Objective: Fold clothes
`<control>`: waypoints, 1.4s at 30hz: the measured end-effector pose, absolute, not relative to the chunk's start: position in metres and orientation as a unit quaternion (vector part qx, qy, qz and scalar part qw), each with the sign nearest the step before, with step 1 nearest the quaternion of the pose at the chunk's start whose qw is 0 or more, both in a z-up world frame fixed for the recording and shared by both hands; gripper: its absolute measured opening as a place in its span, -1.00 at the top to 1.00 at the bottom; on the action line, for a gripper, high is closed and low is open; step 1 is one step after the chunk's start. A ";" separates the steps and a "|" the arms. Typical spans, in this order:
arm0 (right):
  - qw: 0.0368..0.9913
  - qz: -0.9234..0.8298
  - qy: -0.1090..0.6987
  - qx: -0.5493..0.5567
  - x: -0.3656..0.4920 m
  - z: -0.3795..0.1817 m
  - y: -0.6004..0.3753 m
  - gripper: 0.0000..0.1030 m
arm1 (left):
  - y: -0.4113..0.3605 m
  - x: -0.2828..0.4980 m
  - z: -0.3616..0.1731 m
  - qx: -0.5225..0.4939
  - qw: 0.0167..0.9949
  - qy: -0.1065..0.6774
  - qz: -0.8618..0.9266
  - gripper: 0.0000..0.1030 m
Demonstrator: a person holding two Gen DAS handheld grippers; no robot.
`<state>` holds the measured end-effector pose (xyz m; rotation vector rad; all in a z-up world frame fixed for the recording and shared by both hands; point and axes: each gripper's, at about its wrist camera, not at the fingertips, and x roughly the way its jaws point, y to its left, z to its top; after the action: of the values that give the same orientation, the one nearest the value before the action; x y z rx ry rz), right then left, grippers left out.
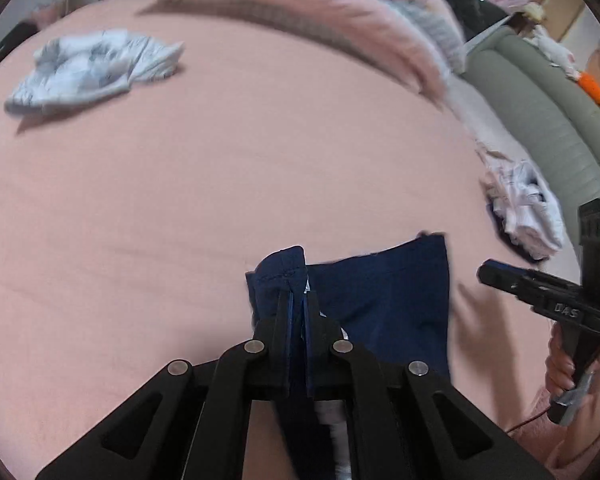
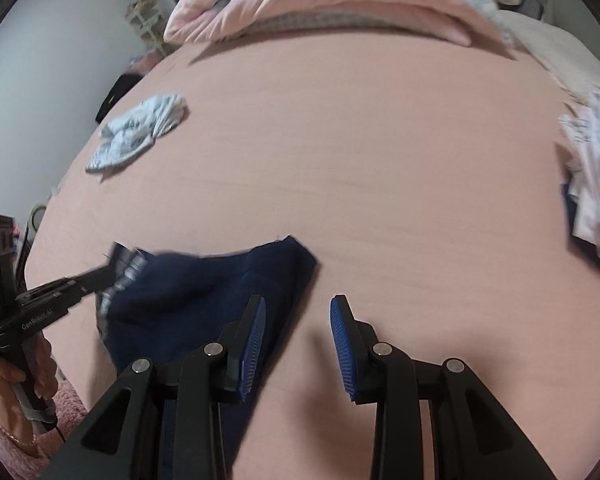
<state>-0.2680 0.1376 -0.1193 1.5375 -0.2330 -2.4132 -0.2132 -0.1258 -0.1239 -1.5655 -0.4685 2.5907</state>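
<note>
A navy blue garment (image 1: 384,296) lies on the pink bed sheet (image 1: 220,184) near the front edge. My left gripper (image 1: 298,296) is shut on a bunched edge of it and lifts that edge. The garment also shows in the right wrist view (image 2: 204,292), with the left gripper (image 2: 120,268) pinching its left end. My right gripper (image 2: 298,304) is open and empty, hovering over the garment's right edge and the sheet. In the left wrist view the right gripper (image 1: 488,274) is to the right of the garment.
A crumpled white-and-grey patterned garment (image 2: 140,128) lies at the far left of the bed. A pile of white clothes (image 2: 596,184) sits at the right edge. A rolled pink and grey duvet (image 2: 340,4) lies across the back. A grey headboard (image 1: 540,112) is at the right.
</note>
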 end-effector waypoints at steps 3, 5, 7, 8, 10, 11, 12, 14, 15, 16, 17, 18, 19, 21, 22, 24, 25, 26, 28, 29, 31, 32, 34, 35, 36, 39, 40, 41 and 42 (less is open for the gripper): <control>0.156 -0.821 -0.082 0.543 -0.278 -0.136 0.119 0.36 | -0.126 -0.220 -0.148 -0.542 0.020 -0.137 0.829 0.92; 0.153 -0.819 -0.060 0.550 -0.286 -0.149 0.105 0.36 | -0.128 -0.219 -0.149 -0.538 0.023 -0.149 0.829 0.90; 0.118 -0.819 -0.017 0.560 -0.292 -0.163 0.097 0.36 | -0.134 -0.217 -0.141 -0.524 0.022 -0.165 0.835 0.83; 0.100 -0.820 -0.012 0.564 -0.294 -0.167 0.100 0.36 | -0.137 -0.215 -0.136 -0.513 0.020 -0.171 0.841 0.78; 0.089 -0.822 -0.045 0.560 -0.294 -0.166 0.111 0.36 | -0.141 -0.210 -0.123 -0.495 0.026 -0.172 0.851 0.77; 0.087 -0.824 -0.058 0.557 -0.293 -0.163 0.116 0.36 | -0.140 -0.208 -0.118 -0.489 0.037 -0.169 0.855 0.77; 0.092 -0.825 -0.064 0.553 -0.291 -0.161 0.117 0.35 | -0.137 -0.207 -0.115 -0.485 0.051 -0.165 0.858 0.77; 0.102 -0.828 -0.075 0.546 -0.288 -0.156 0.119 0.35 | -0.131 -0.207 -0.112 -0.481 0.084 -0.161 0.858 0.77; 0.107 -0.829 -0.080 0.543 -0.286 -0.153 0.120 0.35 | -0.127 -0.209 -0.112 -0.482 0.101 -0.161 0.856 0.77; 0.111 -0.829 -0.079 0.542 -0.286 -0.153 0.120 0.35 | -0.125 -0.211 -0.115 -0.487 0.108 -0.161 0.852 0.77; 0.114 -0.826 -0.067 0.548 -0.287 -0.156 0.115 0.35 | -0.121 -0.218 -0.120 -0.498 0.104 -0.156 0.847 0.77; 0.116 -0.823 -0.054 0.554 -0.289 -0.160 0.110 0.35 | -0.115 -0.223 -0.129 -0.515 0.090 -0.140 0.841 0.77; 0.114 -0.820 -0.043 0.559 -0.291 -0.163 0.107 0.35 | -0.111 -0.226 -0.136 -0.529 0.067 -0.126 0.836 0.78; 0.097 -0.819 -0.038 0.564 -0.295 -0.169 0.108 0.35 | -0.114 -0.224 -0.139 -0.538 0.041 -0.130 0.832 0.78; 0.095 -0.820 -0.059 0.561 -0.293 -0.165 0.114 0.35 | -0.116 -0.218 -0.130 -0.535 0.039 -0.142 0.832 0.78; 0.086 -0.827 -0.081 0.549 -0.279 -0.150 0.123 0.35 | -0.119 -0.207 -0.113 -0.527 0.037 -0.167 0.833 0.77; 0.087 -0.831 -0.089 0.543 -0.270 -0.141 0.126 0.35 | -0.117 -0.201 -0.104 -0.525 0.042 -0.175 0.832 0.77; 0.097 -0.830 -0.093 0.541 -0.259 -0.135 0.123 0.35 | -0.114 -0.194 -0.099 -0.528 0.044 -0.182 0.829 0.75; 0.119 -0.827 -0.096 0.540 -0.233 -0.123 0.116 0.35 | -0.105 -0.175 -0.093 -0.544 0.042 -0.189 0.817 0.71; 0.130 -0.825 -0.097 0.542 -0.219 -0.117 0.110 0.35 | -0.102 -0.167 -0.092 -0.553 0.038 -0.188 0.811 0.68; 0.156 -0.813 -0.093 0.553 -0.184 -0.114 0.089 0.35 | -0.095 -0.149 -0.095 -0.570 0.034 -0.198 0.797 0.65; 0.161 -0.810 -0.092 0.556 -0.172 -0.116 0.084 0.35 | -0.092 -0.140 -0.098 -0.577 0.033 -0.208 0.789 0.65; 0.167 -0.804 -0.090 0.564 -0.153 -0.122 0.072 0.35 | -0.088 -0.118 -0.103 -0.586 0.033 -0.221 0.779 0.64; 0.169 -0.801 -0.089 0.568 -0.144 -0.125 0.067 0.35 | -0.086 -0.106 -0.105 -0.589 0.033 -0.226 0.776 0.64; 0.172 -0.797 -0.088 0.572 -0.135 -0.128 0.061 0.35 | -0.085 -0.095 -0.106 -0.589 0.032 -0.231 0.774 0.64; 0.176 -0.792 -0.093 0.578 -0.111 -0.133 0.049 0.35 | -0.085 -0.066 -0.101 -0.574 0.020 -0.241 0.782 0.25; 0.176 -0.792 -0.097 0.577 -0.103 -0.134 0.047 0.35 | -0.086 -0.061 -0.099 -0.567 0.015 -0.247 0.785 -0.05; 0.177 -0.793 -0.097 0.575 -0.095 -0.134 0.048 0.35 | -0.087 -0.056 -0.100 -0.562 0.011 -0.254 0.787 -0.10; 0.178 -0.793 -0.097 0.574 -0.089 -0.133 0.047 0.35 | -0.090 -0.051 -0.102 -0.562 0.008 -0.262 0.785 -0.10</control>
<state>-0.0894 0.0474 -0.1333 1.6235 -0.2731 -2.2437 -0.0505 -0.0895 -0.1024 -1.7554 -0.8190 2.4533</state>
